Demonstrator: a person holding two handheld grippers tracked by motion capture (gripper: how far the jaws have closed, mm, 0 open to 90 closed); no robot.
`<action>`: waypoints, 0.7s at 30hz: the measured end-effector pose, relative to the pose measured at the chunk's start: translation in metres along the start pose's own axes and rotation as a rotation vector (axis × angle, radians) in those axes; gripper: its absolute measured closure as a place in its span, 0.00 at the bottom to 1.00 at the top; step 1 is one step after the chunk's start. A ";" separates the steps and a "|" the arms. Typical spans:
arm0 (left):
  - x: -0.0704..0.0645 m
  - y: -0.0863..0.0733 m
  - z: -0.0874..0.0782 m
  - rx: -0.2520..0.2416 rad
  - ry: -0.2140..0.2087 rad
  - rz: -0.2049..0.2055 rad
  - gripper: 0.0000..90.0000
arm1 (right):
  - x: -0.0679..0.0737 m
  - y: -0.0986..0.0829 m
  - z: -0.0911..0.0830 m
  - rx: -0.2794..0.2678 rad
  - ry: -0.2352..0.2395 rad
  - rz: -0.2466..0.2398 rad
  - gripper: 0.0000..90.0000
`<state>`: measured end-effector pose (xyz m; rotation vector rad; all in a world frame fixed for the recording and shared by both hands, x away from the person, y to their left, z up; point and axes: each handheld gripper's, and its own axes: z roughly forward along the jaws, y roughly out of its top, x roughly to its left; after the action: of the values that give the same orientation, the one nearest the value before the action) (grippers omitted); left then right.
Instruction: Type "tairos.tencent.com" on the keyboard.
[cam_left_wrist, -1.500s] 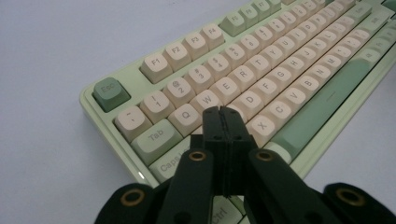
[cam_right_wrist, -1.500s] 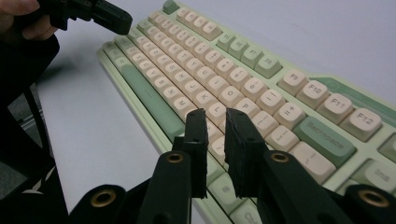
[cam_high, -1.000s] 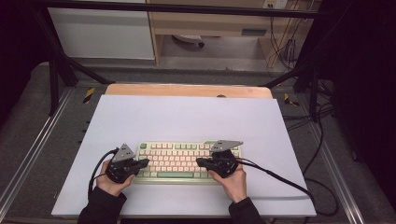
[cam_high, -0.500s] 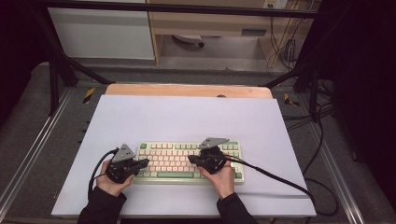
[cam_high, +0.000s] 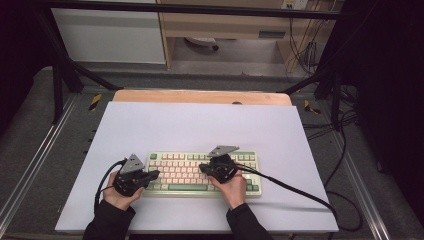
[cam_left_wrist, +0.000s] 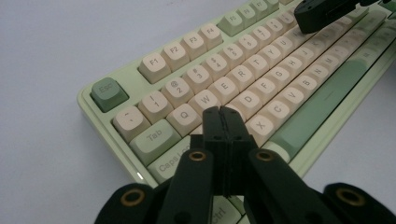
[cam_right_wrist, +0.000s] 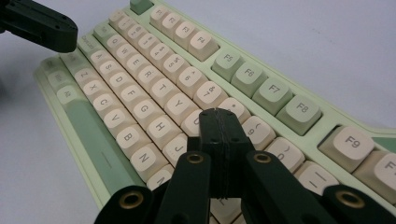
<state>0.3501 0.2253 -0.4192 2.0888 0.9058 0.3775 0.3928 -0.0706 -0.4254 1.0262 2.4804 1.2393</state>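
A pale green keyboard (cam_high: 250, 158) with cream keys lies near the front of the white table top (cam_high: 200, 125). My left gripper (cam_high: 156, 173) is shut and empty over the keyboard's left end; in the left gripper view its tips (cam_left_wrist: 222, 112) rest around the A and S keys of the keyboard (cam_left_wrist: 154, 60). My right gripper (cam_high: 202, 168) is shut and empty over the middle keys; in the right gripper view its tips (cam_right_wrist: 219, 114) hover by the U and I keys of the keyboard (cam_right_wrist: 261, 84). Each view shows the other gripper's black tip far off.
A cable (cam_high: 290, 187) trails from the right gripper across the table to the right edge. A wooden strip (cam_high: 200, 96) borders the table's far side. Metal frame rails (cam_high: 35, 160) run along both sides.
The right gripper has slid left along the keyboard, from its right part to the middle. The left gripper has stayed put.
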 end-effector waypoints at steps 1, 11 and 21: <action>0.000 0.000 0.000 0.000 0.000 0.000 1.00 | 0.000 0.000 0.001 0.005 0.000 0.003 1.00; 0.000 0.000 0.000 0.001 0.000 0.002 1.00 | 0.000 -0.002 0.004 0.011 -0.004 -0.005 1.00; -0.001 0.000 0.000 0.001 -0.001 0.003 1.00 | 0.000 -0.003 0.006 0.016 -0.012 -0.009 1.00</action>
<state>0.3497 0.2248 -0.4193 2.0908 0.9025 0.3776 0.3938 -0.0681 -0.4315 1.0220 2.4868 1.2093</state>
